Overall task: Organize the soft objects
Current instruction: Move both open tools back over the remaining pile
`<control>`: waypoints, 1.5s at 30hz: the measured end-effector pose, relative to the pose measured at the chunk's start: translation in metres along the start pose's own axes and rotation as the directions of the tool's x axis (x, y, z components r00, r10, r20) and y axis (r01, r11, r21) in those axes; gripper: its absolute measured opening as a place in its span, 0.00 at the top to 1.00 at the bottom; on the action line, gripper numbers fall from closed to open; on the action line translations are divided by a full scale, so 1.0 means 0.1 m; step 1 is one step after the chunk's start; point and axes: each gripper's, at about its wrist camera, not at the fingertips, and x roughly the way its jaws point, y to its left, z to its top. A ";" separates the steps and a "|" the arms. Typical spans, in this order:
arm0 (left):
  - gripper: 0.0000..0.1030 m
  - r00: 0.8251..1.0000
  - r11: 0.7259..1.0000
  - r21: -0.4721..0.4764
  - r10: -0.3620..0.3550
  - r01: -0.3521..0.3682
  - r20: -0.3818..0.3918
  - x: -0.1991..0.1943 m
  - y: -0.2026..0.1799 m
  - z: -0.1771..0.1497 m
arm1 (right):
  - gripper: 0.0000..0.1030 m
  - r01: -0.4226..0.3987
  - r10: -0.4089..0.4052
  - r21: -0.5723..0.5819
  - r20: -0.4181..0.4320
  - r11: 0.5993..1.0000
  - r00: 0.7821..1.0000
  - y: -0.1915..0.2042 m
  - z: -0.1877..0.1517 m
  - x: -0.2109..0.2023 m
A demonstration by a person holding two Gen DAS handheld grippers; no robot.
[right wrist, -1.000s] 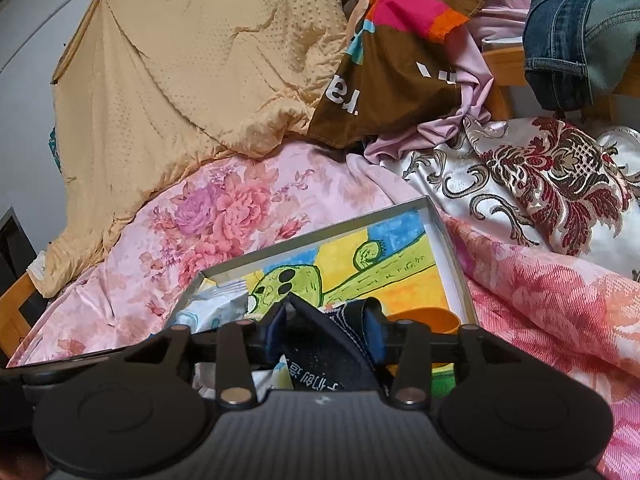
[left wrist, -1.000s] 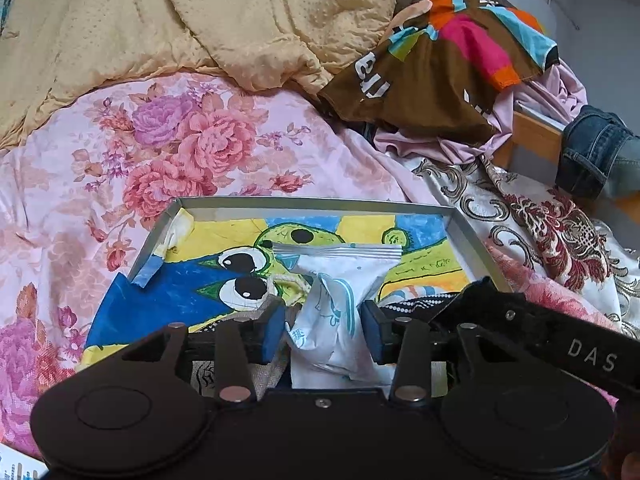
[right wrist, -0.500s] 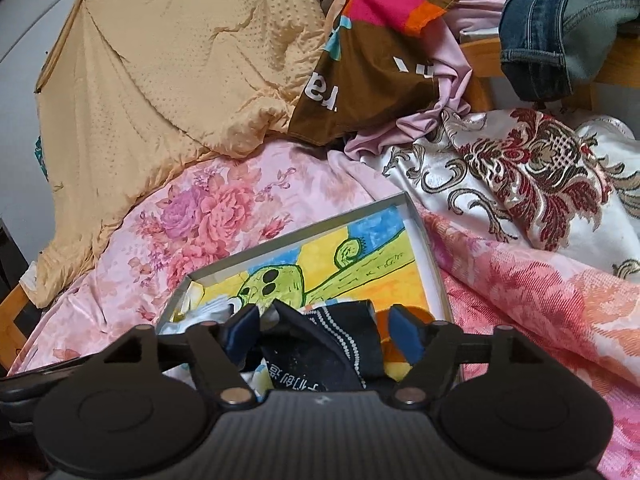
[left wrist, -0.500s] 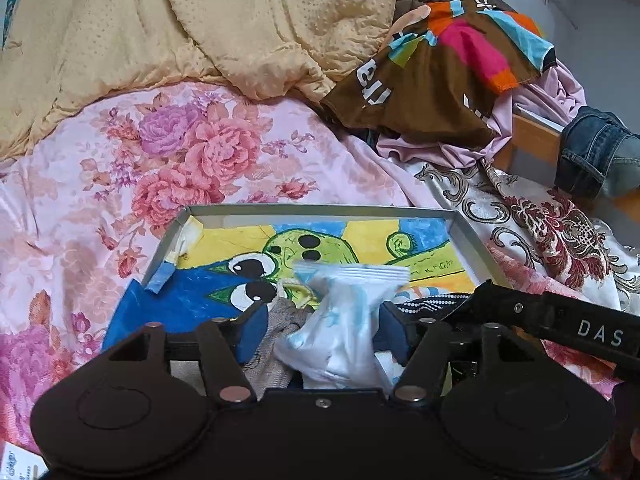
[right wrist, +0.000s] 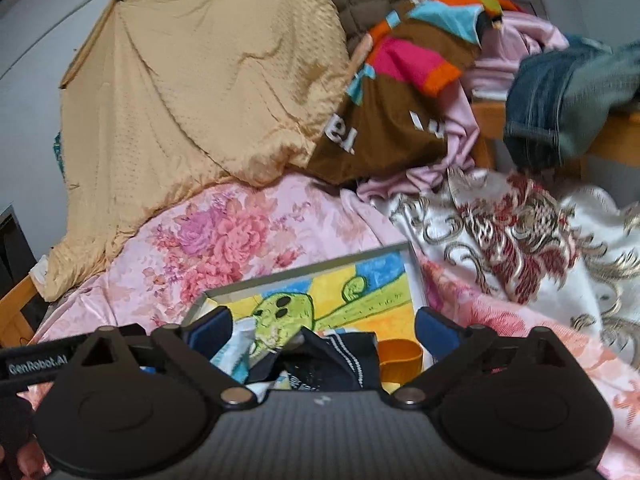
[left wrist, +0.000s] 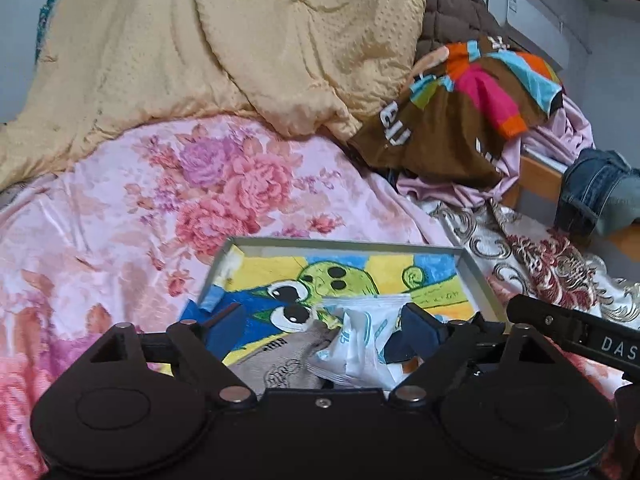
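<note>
A shallow grey-rimmed tray [left wrist: 344,242] with a cartoon drawing on its floor lies on the floral bedsheet. In the left wrist view a white-and-blue soft packet [left wrist: 360,340] and a grey sock [left wrist: 288,356] lie in the tray. My left gripper [left wrist: 322,330] hangs above them, its jaws opening, and neither pad presses on the packet. In the right wrist view a dark sock with white stripes [right wrist: 336,360] lies in the tray [right wrist: 304,270] beside an orange cup [right wrist: 400,354]. My right gripper [right wrist: 324,330] is over the sock, jaws opening wide, its pads apart from it.
A yellow quilt [left wrist: 224,48] is heaped at the back. A brown multicoloured garment [left wrist: 460,120] and pink cloth lie to its right. Jeans [left wrist: 600,192] hang over a wooden rail. A red-and-white brocade cloth [right wrist: 520,232] lies right of the tray.
Both grippers have opened and risen. The left one let go of the white-and-blue packet, the right one let go of the dark sock. Both things now lie in the tray.
</note>
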 end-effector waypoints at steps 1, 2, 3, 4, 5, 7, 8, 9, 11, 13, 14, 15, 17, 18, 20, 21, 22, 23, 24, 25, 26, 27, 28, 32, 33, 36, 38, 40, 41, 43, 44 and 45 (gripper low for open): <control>0.11 1.000 1.000 0.001 0.002 -0.002 0.007 -0.06 0.01 0.01 | 0.01 -0.001 0.001 -0.009 0.009 1.000 1.000 0.03 0.01 -0.06; 0.09 1.000 1.000 0.001 0.006 -0.006 0.016 -0.13 0.01 0.03 | 0.01 -0.002 0.003 -0.019 0.021 1.000 1.000 0.06 0.02 -0.13; 0.07 1.000 1.000 0.000 0.009 -0.009 0.026 -0.21 0.01 0.04 | 0.01 -0.002 0.003 -0.027 0.030 1.000 1.000 0.09 0.03 -0.19; 0.07 0.999 1.000 -0.002 0.011 -0.010 0.034 -0.28 0.01 0.05 | 0.01 -0.001 0.002 -0.033 0.039 0.999 0.999 0.12 0.03 -0.25; 0.07 0.999 1.000 -0.005 0.009 -0.009 0.040 -0.36 0.02 0.07 | 0.00 0.002 0.000 -0.037 0.044 0.999 0.999 0.14 0.03 -0.31; 0.07 0.999 1.000 -0.006 0.011 -0.010 0.051 -0.50 0.02 0.09 | 0.00 0.013 -0.011 -0.049 0.054 0.999 0.998 0.18 0.03 -0.43; 0.07 0.998 1.000 -0.003 0.015 -0.015 0.058 -0.57 0.02 0.09 | 0.00 0.019 -0.015 -0.055 0.060 0.998 0.998 0.19 0.03 -0.48; 0.06 0.998 1.000 0.002 0.017 -0.017 0.066 -0.64 0.02 0.09 | 0.00 0.025 -0.021 -0.060 0.065 0.998 0.998 0.20 0.02 -0.54; 0.04 0.997 1.000 0.014 0.017 -0.018 0.074 -0.79 0.00 0.07 | 0.00 0.035 -0.030 -0.058 0.081 0.998 0.996 0.22 0.00 -0.72; 0.04 0.997 0.999 0.030 0.018 -0.020 0.081 -0.92 -0.02 0.04 | 0.00 0.037 -0.032 -0.060 0.085 0.997 0.996 0.23 -0.01 -0.79; 0.03 0.996 0.999 0.036 0.017 -0.020 0.083 -0.98 -0.02 0.02 | 0.00 0.041 -0.035 -0.065 0.087 0.997 0.996 0.24 -0.03 -0.84; 0.03 0.996 0.999 0.041 0.016 -0.019 0.087 -1.05 -0.03 0.00 | 0.00 0.044 -0.037 -0.072 0.088 0.996 0.995 0.26 -0.05 -0.90; 0.02 0.995 0.999 0.044 0.014 -0.018 0.094 -1.17 -0.04 -0.05 | 0.00 0.048 -0.040 -0.097 0.085 0.994 0.996 0.32 -0.11 -1.00; 0.02 0.995 0.999 0.043 0.011 -0.015 0.096 -1.23 -0.04 -0.09 | 0.00 0.052 -0.042 -0.127 0.083 0.991 0.996 0.38 -0.19 -1.11; 0.01 0.995 0.999 0.042 0.006 -0.010 0.098 -1.35 -0.03 -0.16 | 0.00 0.053 -0.041 -0.152 0.080 0.987 0.996 0.43 -0.24 -1.16; 0.01 0.995 0.999 0.041 0.004 -0.008 0.098 -1.40 -0.02 -0.20 | 0.00 0.057 -0.044 -0.173 0.080 0.983 0.996 0.48 -0.28 -1.20; 0.01 0.995 0.999 0.040 0.003 -0.007 0.097 -1.44 0.00 -0.24 | 0.00 0.065 -0.050 -0.189 0.083 0.980 0.995 0.52 -0.30 -1.24; 0.01 0.995 0.999 0.039 0.004 -0.007 0.095 -1.49 0.01 -0.28 | 0.00 0.069 -0.053 -0.193 0.089 0.979 0.995 0.55 -0.33 -1.28; 0.01 0.996 0.999 0.034 0.005 -0.008 0.092 -1.53 0.03 -0.32 | 0.00 0.063 -0.044 -0.190 0.099 0.980 0.994 0.59 -0.40 -1.37; 0.01 0.996 1.000 0.028 0.006 -0.008 0.089 -1.56 0.05 -0.35 | 0.00 0.058 -0.039 -0.192 0.099 0.980 0.994 0.60 -0.42 -1.41; 0.01 0.996 1.000 0.021 0.008 -0.009 0.085 -1.59 0.08 -0.40 | 0.00 0.055 -0.036 -0.199 0.098 0.978 0.995 0.63 -0.47 -1.44; 0.01 0.997 1.000 0.015 0.010 -0.011 0.082 -1.62 0.10 -0.43 | 0.00 0.055 -0.036 -0.199 0.098 0.978 0.995 0.63 -0.47 -1.44; 0.01 0.997 1.000 0.010 0.012 -0.013 0.080 -1.65 0.13 -0.46 | 0.00 0.055 -0.036 -0.206 0.096 0.977 0.995 0.64 -0.51 -1.48; 0.01 0.997 0.999 0.015 0.033 -0.034 0.071 -1.75 0.25 -0.62 | 0.00 0.054 -0.038 -0.223 0.076 0.973 0.996 0.66 -0.71 -1.57; 0.01 0.997 0.999 0.018 0.038 -0.039 0.065 -1.77 0.28 -0.66 | 0.00 0.055 -0.041 -0.226 0.070 0.973 0.997 0.67 -0.76 -1.58; 0.01 0.997 0.998 0.022 0.052 -0.053 0.054 -1.84 0.37 -0.79 | 0.00 0.053 -0.039 -0.222 0.068 0.974 0.997 0.68 -0.87 -1.68; 0.01 0.997 0.998 0.012 0.054 -0.055 0.047 -1.89 0.42 -0.88 | 0.00 0.054 -0.038 -0.223 0.078 0.973 0.996 0.69 -0.93 -1.73; 0.01 0.998 0.999 0.006 0.053 -0.053 0.043 -1.94 0.46 -0.96 | 0.00 0.052 -0.034 -0.226 0.081 0.973 0.996 0.69 -0.98 -1.78; 0.01 0.998 0.999 0.005 0.053 -0.053 0.042 -1.96 0.47 -1.00 | 0.00 0.052 -0.034 -0.226 0.081 0.973 0.996 0.69 -0.98 -1.78; 0.01 0.998 0.999 0.002 0.050 -0.050 0.041 -2.00 0.49 -1.06 | 0.00 0.051 -0.031 -0.234 0.086 0.971 0.996 0.70 -1.06 -1.86; 0.01 0.998 0.999 0.002 0.048 -0.048 0.040 -2.02 0.50 -1.09 | 0.00 0.051 -0.031 -0.234 0.086 0.971 0.996 0.70 -1.06 -1.86; 0.01 0.998 0.999 0.002 0.045 -0.045 0.036 -2.04 0.51 -1.12 | 0.00 0.055 -0.032 -0.247 0.095 0.967 0.995 0.71 -1.12 -1.90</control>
